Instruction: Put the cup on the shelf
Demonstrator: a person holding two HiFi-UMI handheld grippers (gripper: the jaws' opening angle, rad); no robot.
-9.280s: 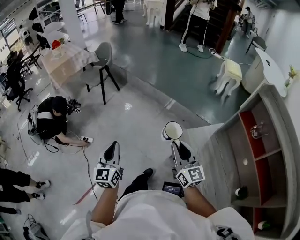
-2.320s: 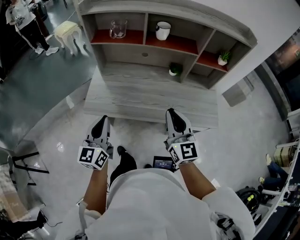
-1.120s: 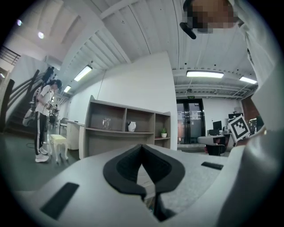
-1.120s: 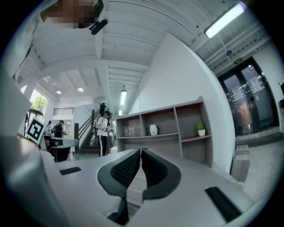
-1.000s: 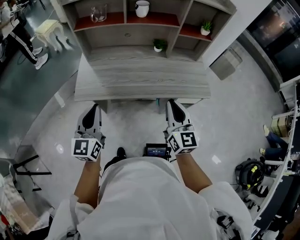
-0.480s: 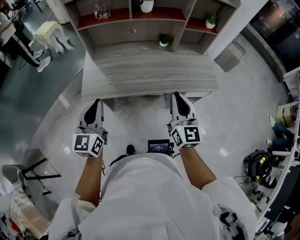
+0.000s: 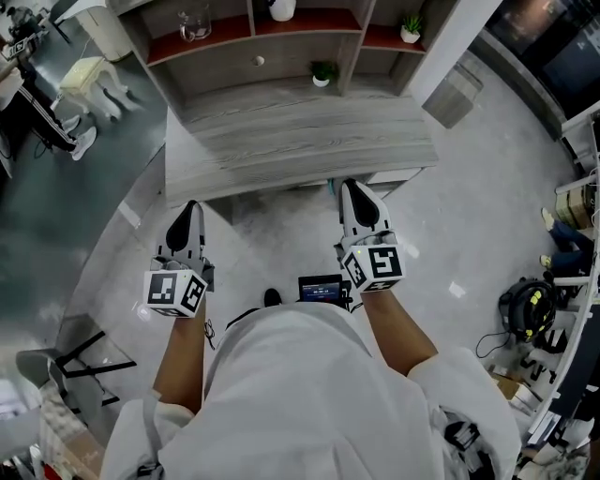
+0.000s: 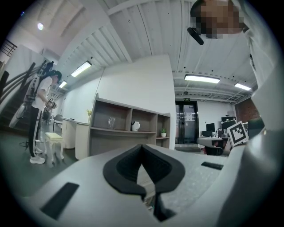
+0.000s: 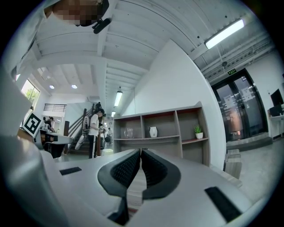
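The white cup stands in the middle red-floored compartment of the grey shelf unit; it also shows as the cup and the cup. Both grippers hang well short of it, in front of the grey counter. My left gripper is shut and empty, its pads meeting at the left gripper tip. My right gripper is likewise shut on nothing, seen as the right gripper.
A glass jug sits in the left compartment, a small plant in the right one, another plant on the counter's back. A white stool and a person's legs stand left, a chair lower left, gear right.
The cup that my right gripper held earlier now stands on the shelf. Over the last second both shut grippers stay low before the counter, and the view shifts slightly.
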